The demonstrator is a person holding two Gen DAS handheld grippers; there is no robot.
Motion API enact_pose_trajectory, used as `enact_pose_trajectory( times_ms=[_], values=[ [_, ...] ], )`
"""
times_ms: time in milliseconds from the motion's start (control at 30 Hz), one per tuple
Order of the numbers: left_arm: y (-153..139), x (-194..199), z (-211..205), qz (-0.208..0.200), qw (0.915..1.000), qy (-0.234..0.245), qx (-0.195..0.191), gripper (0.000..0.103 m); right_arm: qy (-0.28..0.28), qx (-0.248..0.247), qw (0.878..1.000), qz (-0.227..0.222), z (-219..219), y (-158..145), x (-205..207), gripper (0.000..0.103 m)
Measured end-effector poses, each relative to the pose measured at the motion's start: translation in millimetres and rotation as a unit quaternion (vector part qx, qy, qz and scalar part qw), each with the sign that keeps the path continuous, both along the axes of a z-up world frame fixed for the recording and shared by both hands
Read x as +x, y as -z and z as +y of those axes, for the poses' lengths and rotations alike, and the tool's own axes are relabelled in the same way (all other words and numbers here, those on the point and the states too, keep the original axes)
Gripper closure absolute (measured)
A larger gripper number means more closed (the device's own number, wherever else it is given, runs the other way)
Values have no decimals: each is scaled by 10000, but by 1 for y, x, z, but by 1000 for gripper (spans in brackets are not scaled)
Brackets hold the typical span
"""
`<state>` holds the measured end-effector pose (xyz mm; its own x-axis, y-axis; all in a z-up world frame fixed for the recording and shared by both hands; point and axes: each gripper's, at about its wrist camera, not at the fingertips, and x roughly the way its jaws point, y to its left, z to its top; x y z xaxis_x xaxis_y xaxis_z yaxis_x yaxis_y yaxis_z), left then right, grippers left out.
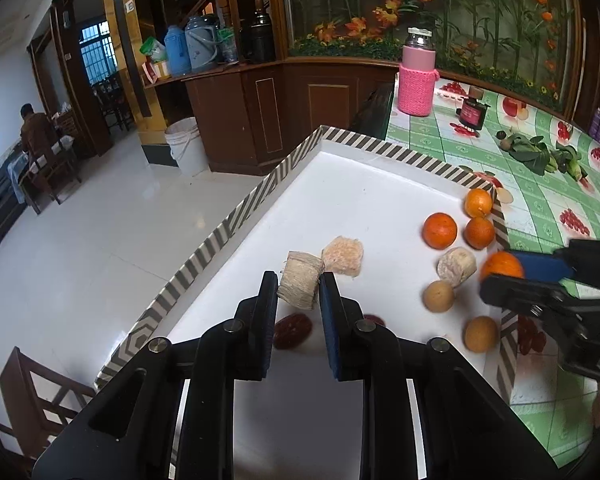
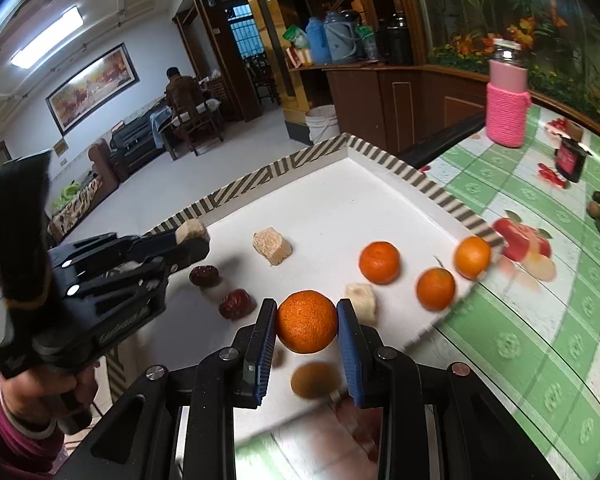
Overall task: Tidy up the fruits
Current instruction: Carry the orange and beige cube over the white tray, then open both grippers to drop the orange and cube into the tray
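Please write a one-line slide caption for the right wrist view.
Right gripper clamps an orange above the white tray while the left gripper holds a fibrous beige chunk.

1. Both views are bright and evenly lit indoors; a ceiling light panel (image 2: 46, 38) glows in the right wrist view.
2. The white tray (image 1: 340, 184) and the floor tiles (image 1: 100, 216) reflect soft glare.
3. Fisheye distortion bends edges, with dark vignetted corners.
4. The right view's lower table area is motion-blurred.

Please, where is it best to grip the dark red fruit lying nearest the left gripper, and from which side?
Grip the dark red fruit across its short width, coming from above. It lies flat and low on the white tray, with free space around it.
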<state>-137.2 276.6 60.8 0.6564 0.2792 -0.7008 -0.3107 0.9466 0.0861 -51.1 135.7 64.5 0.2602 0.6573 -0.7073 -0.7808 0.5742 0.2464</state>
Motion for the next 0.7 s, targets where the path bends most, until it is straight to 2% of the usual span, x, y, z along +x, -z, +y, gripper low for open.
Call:
enact_pose_trajectory(
  times_ms=[400, 700],
  values=[
    [15, 1, 4, 159, 9996, 79, -207, 82, -237, -364, 9990, -48, 54, 18, 22, 74],
    [19, 2, 6, 261, 9994, -15, -241, 82, -290, -666, 9972, -168, 62, 34, 26, 74]
  ],
)
